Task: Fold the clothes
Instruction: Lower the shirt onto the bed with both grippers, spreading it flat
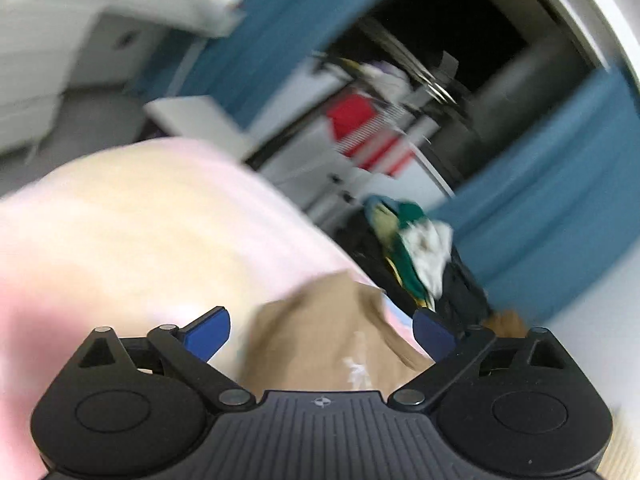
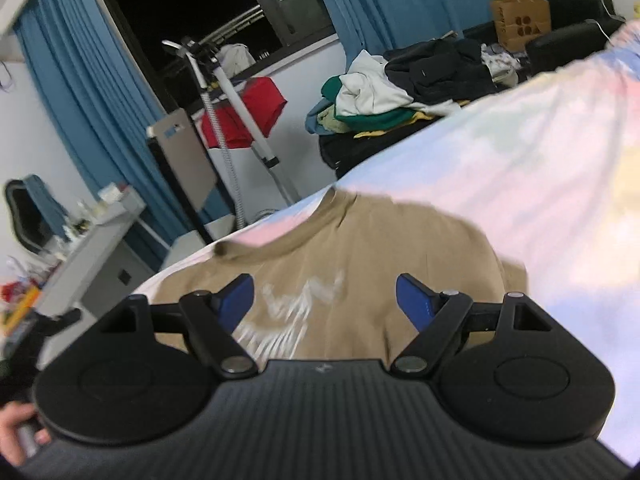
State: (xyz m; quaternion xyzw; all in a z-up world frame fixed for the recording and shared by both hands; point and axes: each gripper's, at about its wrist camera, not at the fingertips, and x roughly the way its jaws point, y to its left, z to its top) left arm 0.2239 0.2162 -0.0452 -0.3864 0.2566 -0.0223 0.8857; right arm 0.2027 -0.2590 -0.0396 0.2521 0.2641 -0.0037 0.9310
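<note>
Currently both the left gripper (image 1: 320,332) and right gripper (image 2: 325,300) are hovering spread, gripping nothing; the tan T-shirt (image 2: 360,248) is lying collar-away just ahead, its fold state unclear.

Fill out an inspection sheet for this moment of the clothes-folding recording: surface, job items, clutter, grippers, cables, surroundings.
Surface: pastel bedsheet in pink, blue and yellow, rumpled.
Job's things: tan T-shirt lies on the sheet, collar away from the camera, white print facing up.
Clutter: pile of clothes, dark, white and green, heaped beyond the bed; brown paper bag behind it.
Grippers: left gripper open, holding nothing; right gripper open above the shirt's print, holding nothing.
Cables: nothing seen for certain.
Surroundings: blue curtains beside a dark window; red garment on a stand; grey cabinet with small items. The left wrist view is motion-blurred.
</note>
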